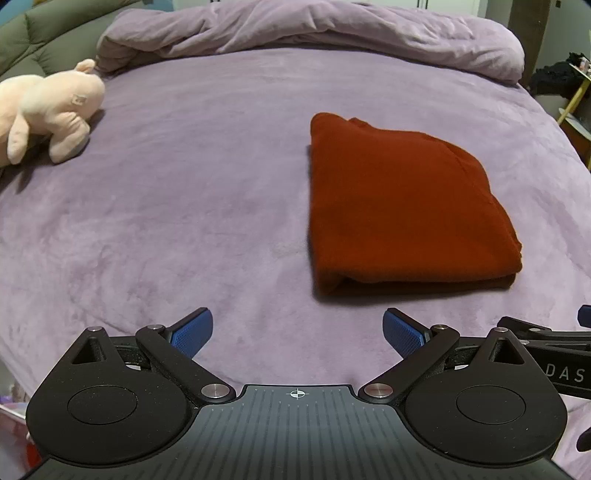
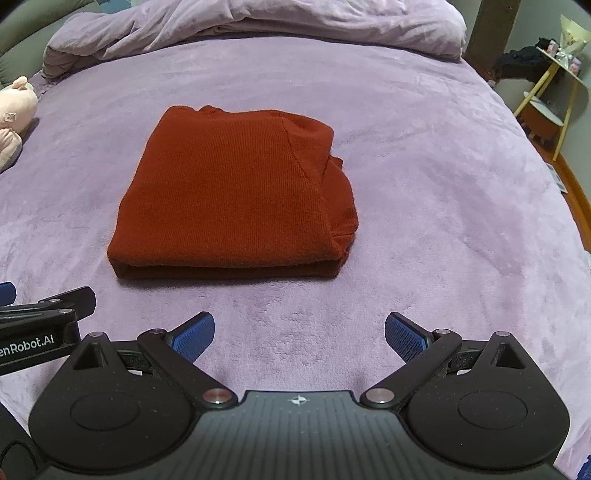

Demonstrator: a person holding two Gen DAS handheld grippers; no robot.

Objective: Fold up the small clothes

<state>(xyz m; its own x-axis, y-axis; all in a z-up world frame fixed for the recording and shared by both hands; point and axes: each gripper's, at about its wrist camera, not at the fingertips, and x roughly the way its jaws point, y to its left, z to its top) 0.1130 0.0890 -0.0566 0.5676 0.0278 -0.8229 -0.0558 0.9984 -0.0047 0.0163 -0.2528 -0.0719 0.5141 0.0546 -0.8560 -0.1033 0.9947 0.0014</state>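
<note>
1. One bed (image 1: 184, 221) w/ purple blanket; rumpled duvet (image 1: 295, 29) at far end.
2. Red garment (image 2: 229, 195) folded flat mid-bed, ahead of both grippers.
3. Pink plush (image 1: 48, 110) far left.
4. Left gripper (image 1: 297, 334), right gripper (image 2: 299, 336): jaws apart, holding nothing.

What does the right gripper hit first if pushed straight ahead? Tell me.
Probably the folded red garment. The right gripper is open and empty, above the purple blanket, with the garment's near folded edge ahead, slightly left of centre. Height is unclear, so it might brush blanket first.
</note>
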